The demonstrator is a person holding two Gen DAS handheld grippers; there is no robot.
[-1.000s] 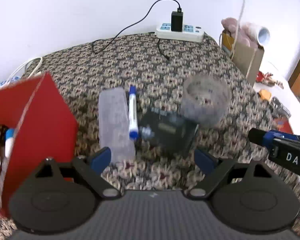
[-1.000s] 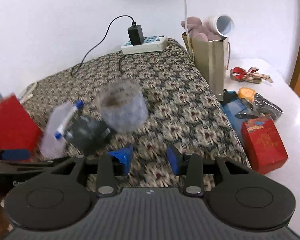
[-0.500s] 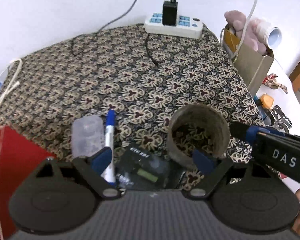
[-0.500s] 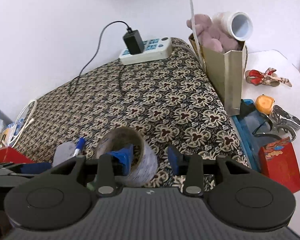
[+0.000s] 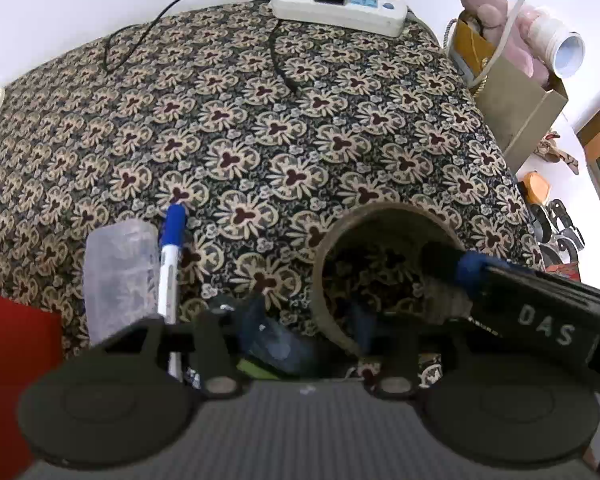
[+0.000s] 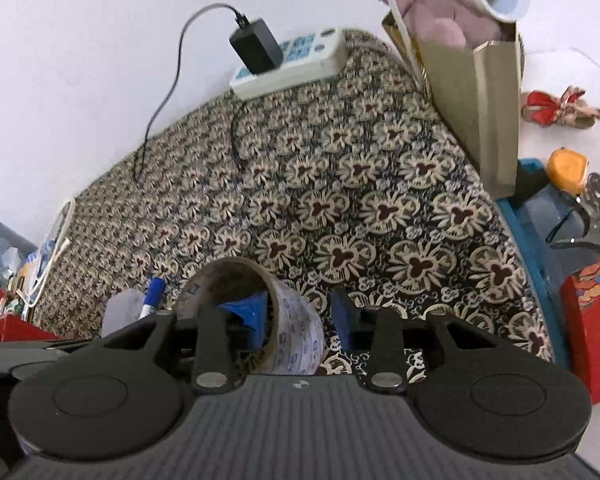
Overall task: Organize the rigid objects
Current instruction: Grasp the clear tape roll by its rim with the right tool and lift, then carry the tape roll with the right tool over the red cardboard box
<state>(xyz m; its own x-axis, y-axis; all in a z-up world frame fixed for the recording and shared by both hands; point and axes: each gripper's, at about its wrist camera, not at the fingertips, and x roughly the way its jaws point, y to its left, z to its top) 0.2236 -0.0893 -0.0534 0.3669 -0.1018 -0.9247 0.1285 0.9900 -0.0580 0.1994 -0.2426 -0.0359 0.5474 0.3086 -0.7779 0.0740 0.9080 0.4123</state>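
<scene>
A roll of clear tape (image 5: pixel 384 268) stands on the patterned cloth; it also shows in the right wrist view (image 6: pixel 260 312). My right gripper (image 6: pixel 300 316) is open, its left finger (image 6: pixel 248 312) inside the roll's hole and its right finger (image 6: pixel 342 312) outside the wall. My left gripper (image 5: pixel 308 328) is open low over a dark calculator-like device (image 5: pixel 268 344), mostly hidden under it. A blue-capped marker (image 5: pixel 170 264) and a clear plastic case (image 5: pixel 120 272) lie left of it.
A red box (image 5: pixel 12 360) stands at the left. A white power strip (image 5: pixel 336 4) with a black adapter and cable lies at the back. A gold paper bag (image 6: pixel 476 92) with a plush toy stands right, beside a red box (image 6: pixel 592 328) and small items.
Both grippers came forward and down. The right gripper's left finger entered the tape roll. The left gripper narrowed and now covers most of the dark device.
</scene>
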